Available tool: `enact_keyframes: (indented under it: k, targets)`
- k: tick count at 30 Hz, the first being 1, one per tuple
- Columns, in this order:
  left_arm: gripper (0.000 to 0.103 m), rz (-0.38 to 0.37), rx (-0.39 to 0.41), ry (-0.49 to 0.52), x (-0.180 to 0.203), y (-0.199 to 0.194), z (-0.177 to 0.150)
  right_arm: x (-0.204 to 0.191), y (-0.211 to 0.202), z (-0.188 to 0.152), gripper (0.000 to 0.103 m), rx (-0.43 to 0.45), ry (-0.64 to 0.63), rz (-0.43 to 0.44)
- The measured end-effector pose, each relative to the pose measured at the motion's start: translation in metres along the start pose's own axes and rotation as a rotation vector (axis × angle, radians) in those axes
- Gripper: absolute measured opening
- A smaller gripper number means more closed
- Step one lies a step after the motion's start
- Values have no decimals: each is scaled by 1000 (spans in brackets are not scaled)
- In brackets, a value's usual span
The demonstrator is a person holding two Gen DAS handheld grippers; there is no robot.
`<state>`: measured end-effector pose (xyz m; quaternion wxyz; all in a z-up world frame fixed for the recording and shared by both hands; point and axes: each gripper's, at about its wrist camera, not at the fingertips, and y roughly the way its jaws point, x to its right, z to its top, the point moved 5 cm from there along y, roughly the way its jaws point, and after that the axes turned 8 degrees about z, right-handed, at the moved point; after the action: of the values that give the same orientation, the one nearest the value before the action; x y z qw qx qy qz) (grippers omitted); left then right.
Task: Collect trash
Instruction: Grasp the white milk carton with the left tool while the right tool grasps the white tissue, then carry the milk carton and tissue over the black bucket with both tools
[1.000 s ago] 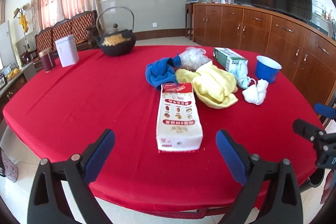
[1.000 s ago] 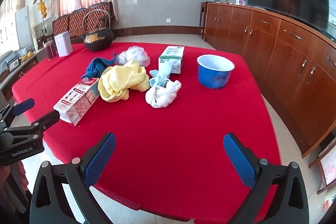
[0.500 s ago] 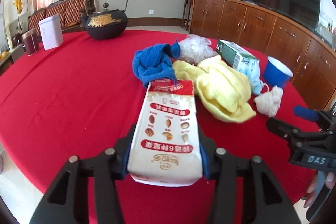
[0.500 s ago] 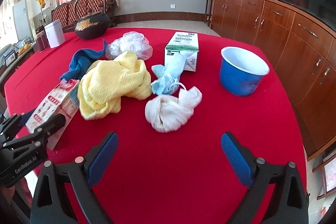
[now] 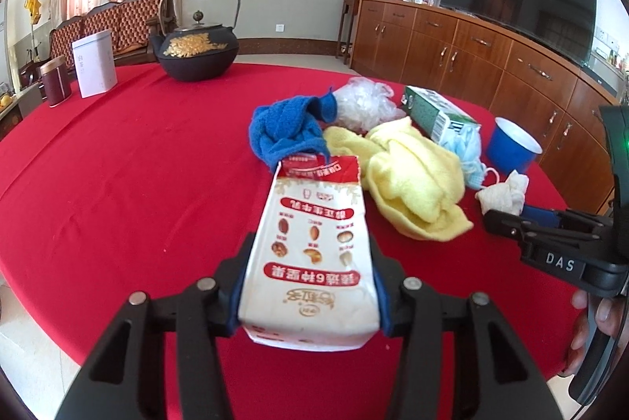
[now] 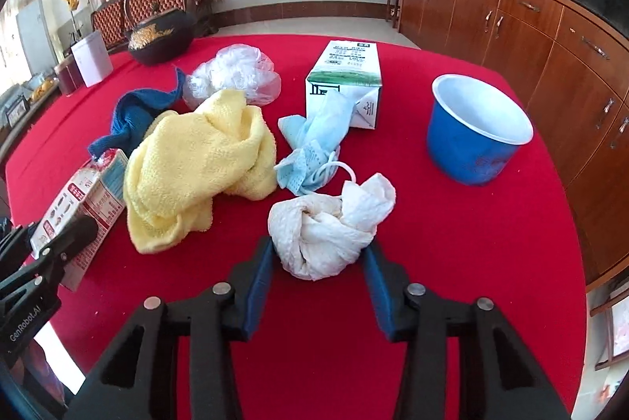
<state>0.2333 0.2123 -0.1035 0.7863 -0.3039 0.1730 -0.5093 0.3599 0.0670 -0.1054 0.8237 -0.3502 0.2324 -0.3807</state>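
My left gripper (image 5: pixel 310 243) is shut on a white-and-red carton (image 5: pixel 314 235), whose near end is lifted off the red table (image 5: pixel 137 184). In the right wrist view the same carton (image 6: pixel 78 196) shows at the left. My right gripper (image 6: pixel 318 245) is closing around a crumpled white tissue (image 6: pixel 330 219) that lies on the table; both blue pads (image 6: pixel 259 266) touch its sides. Just beyond the tissue lie a light blue face mask (image 6: pixel 310 148), a green-and-white carton (image 6: pixel 346 81) and a clear plastic bag (image 6: pixel 232 74).
A yellow towel (image 6: pixel 196 160) and a blue towel (image 6: pixel 129 113) are heaped between the two cartons. A blue bowl (image 6: pixel 471 140) stands at the right. A black teapot (image 5: pixel 196 46), a white tin (image 5: pixel 94 66) and a maroon can (image 5: pixel 57 83) stand at the far side. Wooden cabinets (image 6: pixel 530 34) run along the right.
My left gripper went from open before the carton to shut on it, then held still. My right gripper moved forward and down to the tissue, and its jaws narrowed around it.
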Motion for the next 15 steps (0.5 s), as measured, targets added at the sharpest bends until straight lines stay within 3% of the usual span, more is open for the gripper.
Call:
enact_keyframes:
  k: [15]
  targets:
    - [51, -26, 40, 49, 22, -44, -9, 14, -77, -40, 46, 98, 46, -10]
